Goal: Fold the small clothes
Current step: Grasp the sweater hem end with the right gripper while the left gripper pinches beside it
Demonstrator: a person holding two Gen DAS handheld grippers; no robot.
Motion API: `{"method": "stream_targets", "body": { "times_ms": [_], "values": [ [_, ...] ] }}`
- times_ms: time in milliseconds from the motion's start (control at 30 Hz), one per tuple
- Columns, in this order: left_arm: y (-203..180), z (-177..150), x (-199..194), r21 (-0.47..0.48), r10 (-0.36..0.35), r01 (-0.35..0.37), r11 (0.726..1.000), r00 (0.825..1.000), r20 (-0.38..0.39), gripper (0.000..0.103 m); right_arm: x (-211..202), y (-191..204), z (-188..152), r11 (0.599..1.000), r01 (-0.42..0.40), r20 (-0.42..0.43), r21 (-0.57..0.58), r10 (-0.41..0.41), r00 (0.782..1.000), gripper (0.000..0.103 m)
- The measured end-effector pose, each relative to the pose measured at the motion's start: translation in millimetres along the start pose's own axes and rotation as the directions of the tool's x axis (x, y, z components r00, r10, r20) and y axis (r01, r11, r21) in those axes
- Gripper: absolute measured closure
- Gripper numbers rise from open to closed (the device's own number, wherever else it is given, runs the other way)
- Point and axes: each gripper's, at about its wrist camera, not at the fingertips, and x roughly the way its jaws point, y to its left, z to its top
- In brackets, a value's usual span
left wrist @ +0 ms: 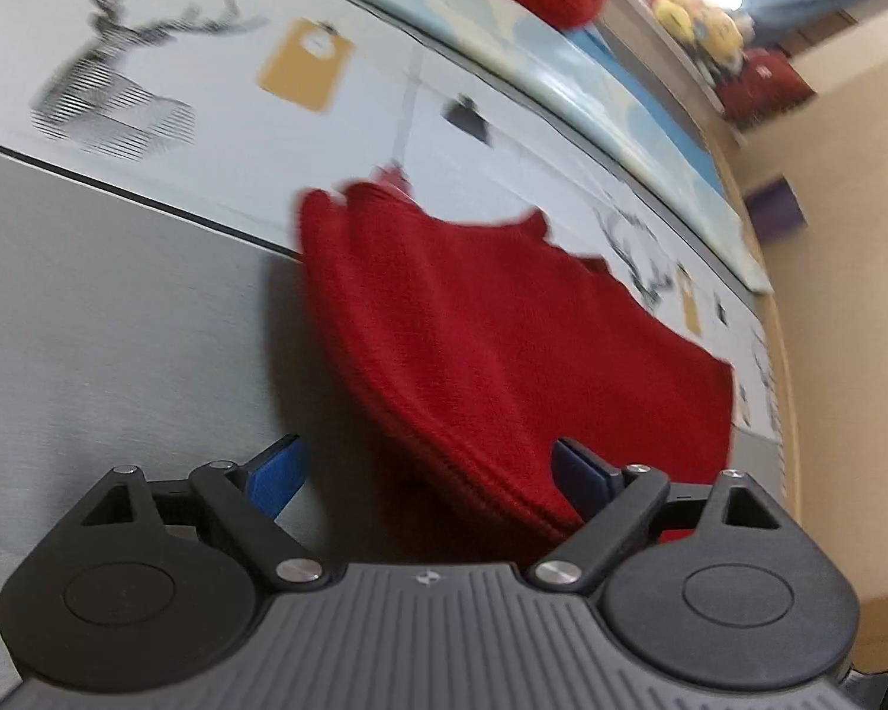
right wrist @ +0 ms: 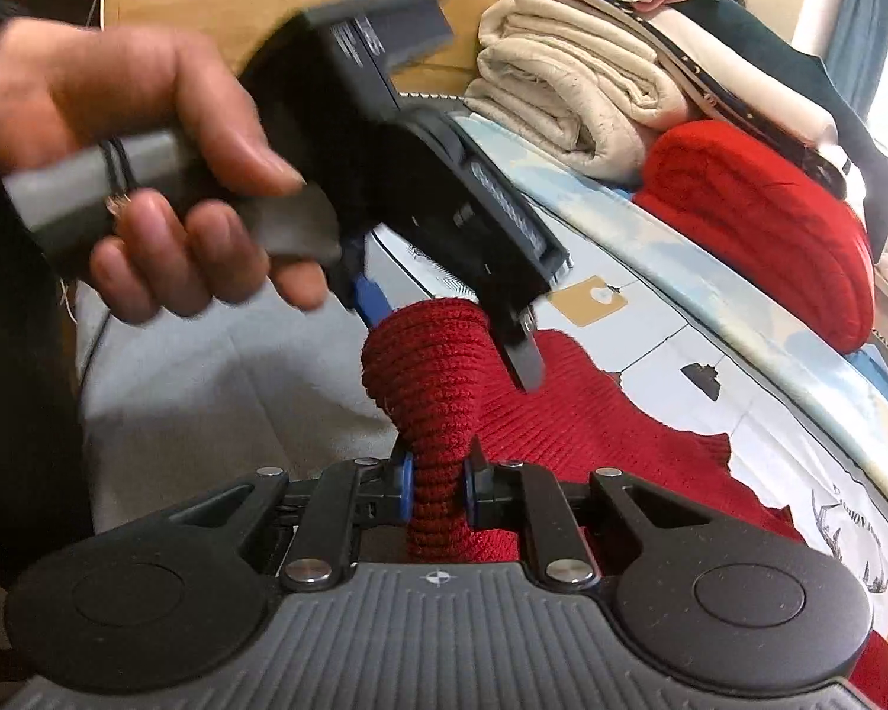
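Right tool (right wrist: 438, 488) pinches a bunched strip of the red knit garment (right wrist: 592, 414) lying on the bed ahead, left tool (right wrist: 444, 331) spread wide just beyond, seemingly straddling that bunch, so close it squarely before lifting both edges together.

Deep red ribbed knit garment (right wrist: 438, 414), pinched between blue pads (right wrist: 407, 488) of the black and grey right gripper (right wrist: 438, 488). Same blue on the left gripper (left wrist: 426, 473) pads, black linkage, grey ribbed body. White bedsheet (left wrist: 219, 136) printed with black striped deer, mustard tags, small black shapes. Grey blanket (left wrist: 100, 296) below. Cream folded blanket (right wrist: 562, 94), bright red folded knit (right wrist: 758, 225), pale blue edging.
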Motion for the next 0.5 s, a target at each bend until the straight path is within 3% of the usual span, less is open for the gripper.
{"method": "stream_targets", "body": {
  "times_ms": [133,233,333,400,500],
  "values": [
    [-7,-1,25,0.015,-0.019,0.020,1.000,0.997,-0.068,0.011,-8,1,-5,1.000,-0.017,0.010,-0.007,0.017,1.000,0.088],
    [-9,-1,40,0.009,-0.019,0.020,1.000,0.995,-0.102,0.018,-10,2,-6,0.999,-0.029,0.009,-0.014,0.029,1.000,0.088],
    [-8,2,49,0.013,0.014,-0.012,1.000,0.994,-0.106,0.034,-9,2,-4,0.999,-0.036,0.009,-0.013,0.036,0.999,0.088],
    [-7,4,50,0.011,0.003,-0.002,1.000,0.995,-0.099,0.057,-7,2,-2,0.999,-0.039,0.007,-0.008,0.039,0.999,0.088],
    [-2,8,38,0.016,-0.003,0.004,1.000,0.997,-0.071,0.070,-2,3,4,0.998,-0.055,0.018,0.006,0.055,0.998,0.088]
  ]
}}
